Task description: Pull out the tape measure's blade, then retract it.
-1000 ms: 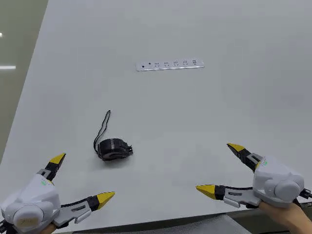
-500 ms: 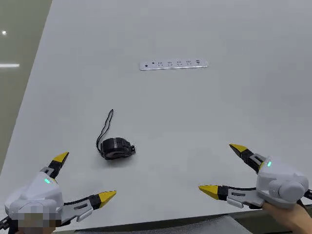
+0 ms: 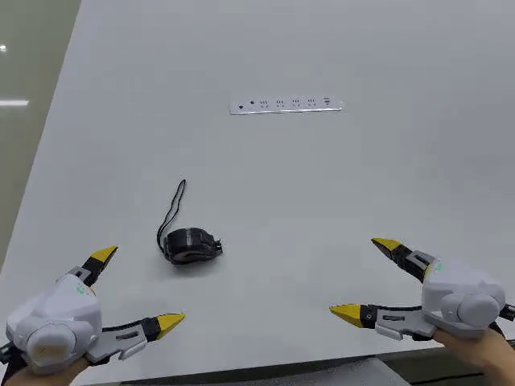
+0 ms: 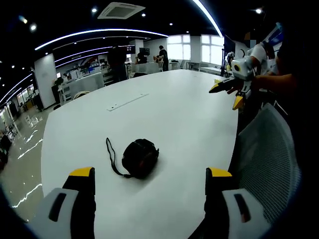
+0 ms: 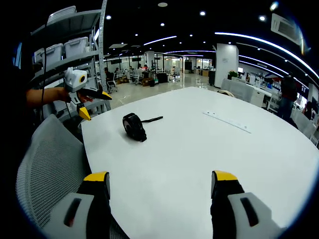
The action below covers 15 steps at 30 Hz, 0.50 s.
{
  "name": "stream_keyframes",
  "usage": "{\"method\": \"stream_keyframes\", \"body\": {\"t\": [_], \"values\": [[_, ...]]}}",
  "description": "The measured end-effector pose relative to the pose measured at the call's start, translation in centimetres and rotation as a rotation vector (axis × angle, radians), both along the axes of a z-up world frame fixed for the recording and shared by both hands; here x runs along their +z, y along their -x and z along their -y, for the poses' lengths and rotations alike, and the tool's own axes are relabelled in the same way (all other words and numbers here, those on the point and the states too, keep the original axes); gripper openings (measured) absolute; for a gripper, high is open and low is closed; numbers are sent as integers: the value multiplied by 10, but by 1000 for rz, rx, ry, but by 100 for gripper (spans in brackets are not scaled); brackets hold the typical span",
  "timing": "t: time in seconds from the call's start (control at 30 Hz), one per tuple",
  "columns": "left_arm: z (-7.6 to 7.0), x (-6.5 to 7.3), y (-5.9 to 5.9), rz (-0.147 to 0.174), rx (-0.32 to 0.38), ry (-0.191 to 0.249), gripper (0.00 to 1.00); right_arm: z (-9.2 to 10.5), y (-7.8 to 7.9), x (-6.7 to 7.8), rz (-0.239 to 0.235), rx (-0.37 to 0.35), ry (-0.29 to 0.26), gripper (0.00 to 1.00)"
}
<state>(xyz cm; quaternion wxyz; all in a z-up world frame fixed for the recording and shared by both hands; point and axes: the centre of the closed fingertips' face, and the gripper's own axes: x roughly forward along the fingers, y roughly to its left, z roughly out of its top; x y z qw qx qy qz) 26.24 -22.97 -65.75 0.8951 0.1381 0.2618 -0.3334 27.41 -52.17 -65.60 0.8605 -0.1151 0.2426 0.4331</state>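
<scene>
While both grippers hover over the near edge of the white table [image 3: 322, 185], the tape measure [image 3: 190, 245] sits btwn them, closer to the left gripper [image 3: 138, 288], prob. standing on edge. Its strap [image 3: 171, 209] trails toward the power strip [image 3: 286, 105]. The left and the right gripper [image 3: 364, 277] have jaws spread wide, holding nothing.

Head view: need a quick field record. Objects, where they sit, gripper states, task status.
table: white table
tape measure: black tape measure lying on the table, front left, no blade showing
strap: black strap trailing from the case toward the far side
power strip: white power strip flat on the table, far centre
left gripper: left gripper open, near edge, short of the tape measure, holding nothing
right gripper: right gripper open, near edge, well off to the right, holding nothing
task status: blade not yet pulled out
</scene>
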Motion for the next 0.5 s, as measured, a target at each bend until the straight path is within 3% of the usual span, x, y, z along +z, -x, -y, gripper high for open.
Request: {"method": "stream_keyframes", "body": {"t": [0.2, 0.33, 0.5], "values": [[0, -9, -3, -26, -44, -14, 90, -3, -5, -5, -6, 30, 8, 82], [-1, -14, -7, -30, -70, -41, 89, -6, -8, -10, -10, 54, 18, 80], [-3, -18, -14, -35, -84, -42, 86, -10, -12, -14, -10, 90, 29, 78]]}}
